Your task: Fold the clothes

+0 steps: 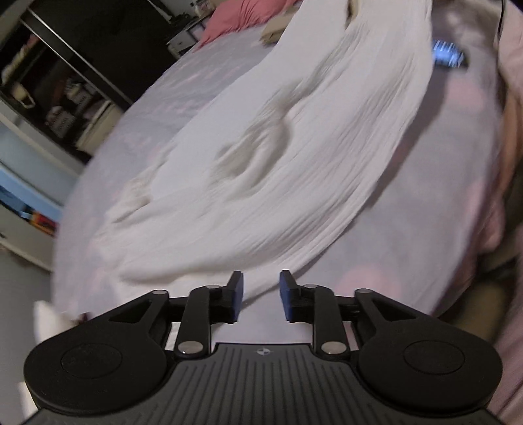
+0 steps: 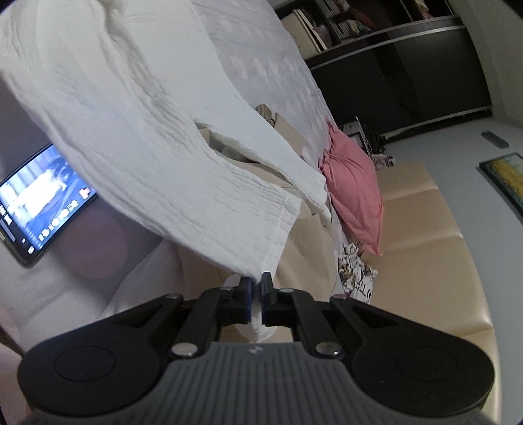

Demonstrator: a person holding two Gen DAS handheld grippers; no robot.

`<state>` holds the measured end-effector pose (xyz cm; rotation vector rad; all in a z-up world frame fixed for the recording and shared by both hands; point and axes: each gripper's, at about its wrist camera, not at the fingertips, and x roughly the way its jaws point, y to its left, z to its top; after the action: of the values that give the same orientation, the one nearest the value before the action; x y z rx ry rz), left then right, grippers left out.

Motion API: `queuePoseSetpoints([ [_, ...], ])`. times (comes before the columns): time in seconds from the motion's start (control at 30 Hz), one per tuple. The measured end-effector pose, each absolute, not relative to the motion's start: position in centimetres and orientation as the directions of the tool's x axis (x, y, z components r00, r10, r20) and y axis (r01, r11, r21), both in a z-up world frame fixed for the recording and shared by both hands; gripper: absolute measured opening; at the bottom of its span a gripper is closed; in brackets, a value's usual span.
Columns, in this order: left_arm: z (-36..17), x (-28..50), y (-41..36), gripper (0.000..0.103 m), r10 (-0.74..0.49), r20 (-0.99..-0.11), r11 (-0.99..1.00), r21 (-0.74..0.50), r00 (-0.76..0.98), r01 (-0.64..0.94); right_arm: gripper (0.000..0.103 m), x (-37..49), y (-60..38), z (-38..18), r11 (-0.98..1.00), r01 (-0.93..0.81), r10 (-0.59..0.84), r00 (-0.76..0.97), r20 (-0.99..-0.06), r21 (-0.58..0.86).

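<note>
My right gripper (image 2: 257, 299) pinches the cloth (image 2: 137, 130) corner; left gripper (image 1: 261, 296) spread, empty. Thin bite, so a tug could slip it onto the bed (image 1: 425, 202).

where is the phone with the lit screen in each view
Left wrist view: the phone is small and blurred at the upper right, on the bed just right of the white garment.
Right wrist view: the phone is large at the left edge, partly under the lifted white garment.
Shared landmark: the pink pillow.
</note>
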<state>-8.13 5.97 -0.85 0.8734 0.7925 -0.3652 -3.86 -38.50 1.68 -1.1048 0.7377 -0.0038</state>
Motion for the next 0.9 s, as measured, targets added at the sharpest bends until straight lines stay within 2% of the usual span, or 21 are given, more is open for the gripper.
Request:
queuePoseSetpoints([
  [0.1,-1.7,-6.3,9.1,0.027,0.109,-0.727,0.545,0.614,0.678,0.571,0.006,-3.2,-38.6,2.0,0.496,-0.333,-0.359,0.762,-0.538,-0.802],
  [0.23,-4.6,-3.9,11.6,0.035,0.211,-0.697,0.398,0.701,0.685,0.591,0.006,-2.8,-38.7,2.4,0.505,-0.324,-0.365,0.760,-0.538,-0.800],
  [0.4,-8.7,-1.6,13.5,0.039,0.276,-0.640,0.184,0.767,0.717,0.614,0.006,-2.6,-38.6,3.1,0.522,-0.321,-0.365,0.753,-0.547,-0.790],
  [0.53,-11.0,0.5,13.6,0.039,0.286,-0.620,0.164,0.783,0.730,0.600,0.006,-2.3,-38.6,3.5,0.523,-0.330,-0.359,0.751,-0.554,-0.786],
  [0.57,-11.0,0.9,13.5,0.037,0.283,-0.620,0.169,0.783,0.732,0.599,0.006,-2.3,-38.6,3.6,0.520,-0.333,-0.358,0.751,-0.555,-0.787],
  [0.63,-11.1,1.7,13.4,0.018,0.274,-0.626,0.186,0.780,0.731,0.598,0.006,-2.3,-38.6,3.6,0.516,-0.339,-0.358,0.749,-0.557,-0.787],
  [0.73,-10.2,2.3,13.4,0.004,0.254,-0.647,0.241,0.762,0.719,0.601,0.006,-2.2,-38.6,3.5,0.512,-0.342,-0.361,0.747,-0.558,-0.788],
  [0.9,-6.0,2.3,14.4,0.002,0.252,-0.658,0.410,0.737,0.710,0.538,0.006,-2.2,-38.7,4.5,0.514,-0.318,-0.363,0.761,-0.538,-0.797],
])
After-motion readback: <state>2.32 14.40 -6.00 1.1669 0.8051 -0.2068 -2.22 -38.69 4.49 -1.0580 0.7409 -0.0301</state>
